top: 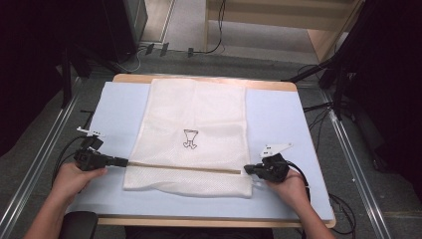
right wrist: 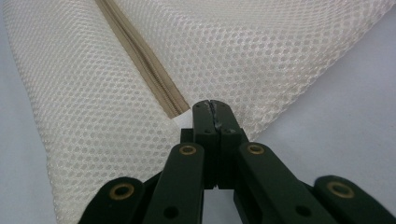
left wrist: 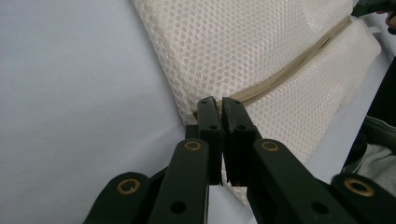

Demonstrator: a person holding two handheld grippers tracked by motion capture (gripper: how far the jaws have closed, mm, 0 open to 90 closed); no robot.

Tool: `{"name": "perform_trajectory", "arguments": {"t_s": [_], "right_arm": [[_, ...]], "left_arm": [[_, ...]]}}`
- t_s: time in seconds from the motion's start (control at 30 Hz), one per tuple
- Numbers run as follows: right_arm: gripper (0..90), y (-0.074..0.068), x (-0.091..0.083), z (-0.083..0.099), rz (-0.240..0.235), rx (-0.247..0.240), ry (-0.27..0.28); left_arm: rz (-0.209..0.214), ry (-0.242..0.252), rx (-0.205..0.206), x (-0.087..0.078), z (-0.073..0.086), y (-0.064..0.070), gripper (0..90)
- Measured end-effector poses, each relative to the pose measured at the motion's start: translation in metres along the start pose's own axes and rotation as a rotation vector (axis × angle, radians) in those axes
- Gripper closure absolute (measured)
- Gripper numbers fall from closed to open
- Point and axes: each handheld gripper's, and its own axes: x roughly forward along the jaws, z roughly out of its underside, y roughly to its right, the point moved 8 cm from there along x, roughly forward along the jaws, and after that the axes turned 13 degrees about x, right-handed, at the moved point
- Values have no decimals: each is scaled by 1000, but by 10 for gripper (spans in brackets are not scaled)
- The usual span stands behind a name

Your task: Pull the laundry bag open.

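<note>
Mesh laundry bag [top: 191,134] lies flat in the middle of the pale blue table cover [top: 278,119], its tan zipper [top: 184,168] running across the near end. Your left gripper [top: 124,161] pinches the zipper's left end, jaws nearly together; your right gripper [top: 247,170] is clamped tight on the bag's right edge at the zipper's other end.

Both forearms are bare, with no sleeves. The left gripper [top: 125,162] is black and boxy, with a white three-cornered plate on top and a black cable looping off at the near left. The right gripper [top: 246,170] is black too, with a pale grey three-cornered plate and a black cable curling right. Each has two flat black jaws on linked arms with brass-coloured rivets.
</note>
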Motion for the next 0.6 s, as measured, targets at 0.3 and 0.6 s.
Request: {"name": "perform_trajectory", "arguments": {"t_s": [0.3,0.6], "right_arm": [[900,2,-1,-2,-14,28,-24],[770,0,-17,-21,-44,75,43]], "left_arm": [[0,26,39,-4,7,9,869],[-56,109,78,-11,-7,12,653]]}}
